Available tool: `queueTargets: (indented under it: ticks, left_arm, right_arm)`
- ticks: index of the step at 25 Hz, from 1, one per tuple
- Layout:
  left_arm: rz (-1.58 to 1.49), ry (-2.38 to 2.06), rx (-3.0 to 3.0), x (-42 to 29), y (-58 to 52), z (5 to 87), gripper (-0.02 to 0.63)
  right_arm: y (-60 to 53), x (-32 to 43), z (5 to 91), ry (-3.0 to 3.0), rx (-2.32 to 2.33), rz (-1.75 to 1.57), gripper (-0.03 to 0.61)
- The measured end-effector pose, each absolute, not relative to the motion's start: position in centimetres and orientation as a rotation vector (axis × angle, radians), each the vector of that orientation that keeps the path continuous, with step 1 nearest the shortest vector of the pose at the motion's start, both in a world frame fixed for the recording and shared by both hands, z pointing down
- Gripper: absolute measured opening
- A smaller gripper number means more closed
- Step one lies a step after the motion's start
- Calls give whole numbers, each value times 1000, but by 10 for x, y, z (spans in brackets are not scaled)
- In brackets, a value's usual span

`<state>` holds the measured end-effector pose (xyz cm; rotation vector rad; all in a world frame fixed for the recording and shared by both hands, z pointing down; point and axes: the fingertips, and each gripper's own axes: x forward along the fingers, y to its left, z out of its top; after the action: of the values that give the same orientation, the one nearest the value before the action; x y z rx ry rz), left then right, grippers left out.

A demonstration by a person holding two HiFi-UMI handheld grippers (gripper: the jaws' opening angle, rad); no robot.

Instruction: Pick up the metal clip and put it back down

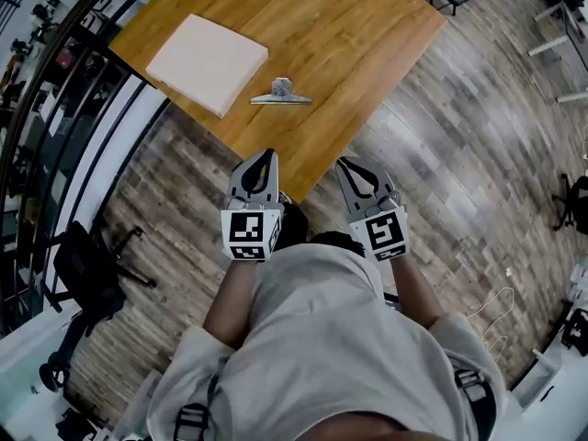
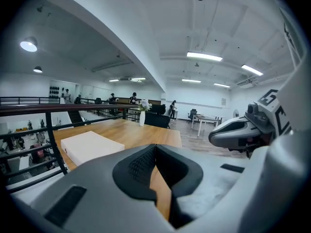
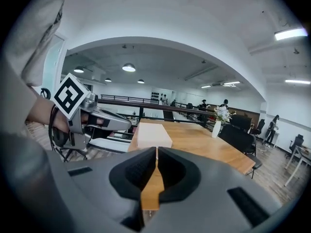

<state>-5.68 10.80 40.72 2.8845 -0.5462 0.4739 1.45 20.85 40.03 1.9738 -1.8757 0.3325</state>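
Both bare forearms (image 1: pixel 230 306) are held out forward, side by side. The left hand-held gripper (image 2: pixel 155 148) and the right hand-held gripper (image 3: pixel 156 152) are aimed ahead and tilted slightly downward toward the table (image 1: pixel 367 26). The left one's jaws are seen pressed together at the tips, with nothing caught between them (only a sliver of table wood shows through the gap lower down). The right one's jaws are likewise closed tight and empty. In the head view, both sets of tips are placed by the near corner of the table, clear of everything on it. The metal clip (image 1: pixel 281 92) is found lying on the table top ahead of both hand-held grippers and well apart from them. It lies just beside the near corner of a flat white box (image 1: pixel 208 62). The table is surrounded by a wood-plank floor (image 1: pixel 459 154).
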Motion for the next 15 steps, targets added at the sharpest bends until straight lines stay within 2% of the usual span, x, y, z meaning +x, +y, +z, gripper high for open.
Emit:
queueTargets:
  ticks: [15]
  left_arm:
    - [661,-630,2722,-24,25,484,25]
  right_arm:
    - [107,62,471,-1946,1738,482,29]
